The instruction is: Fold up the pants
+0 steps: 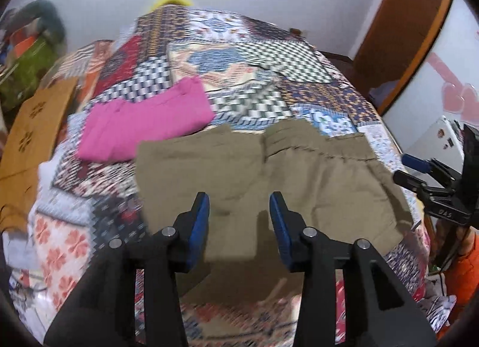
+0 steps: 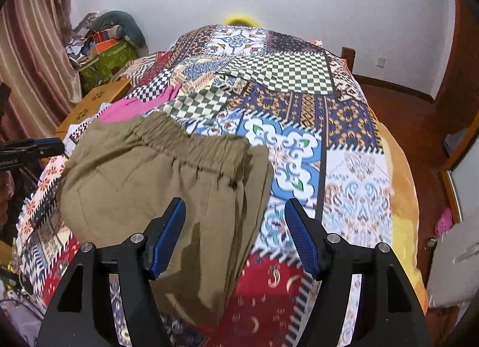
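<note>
Left gripper [image 1: 239,206] nearest the lens, jaws spread wide, nothing between the blue pads [image 1: 199,221]. Directly under and ahead of it: olive pants [image 1: 254,173], folded, lying flat on the patchwork bedspread [image 1: 254,77]. Beyond the pants, up-left of the tool, a folded pink garment [image 1: 143,125] on the same cover. Far right of the tool, the right gripper [image 1: 419,173] sticks in from the edge. From the right wrist, right gripper [image 2: 235,215] also wide open, holding nothing. Pants [image 2: 149,182] sit ahead-left of it, elastic waistband on the far side, left pad over the cloth; contact unclear. Bedspread [image 2: 344,167] runs ahead-right. Left gripper [image 2: 45,146] pokes in at far left.
</note>
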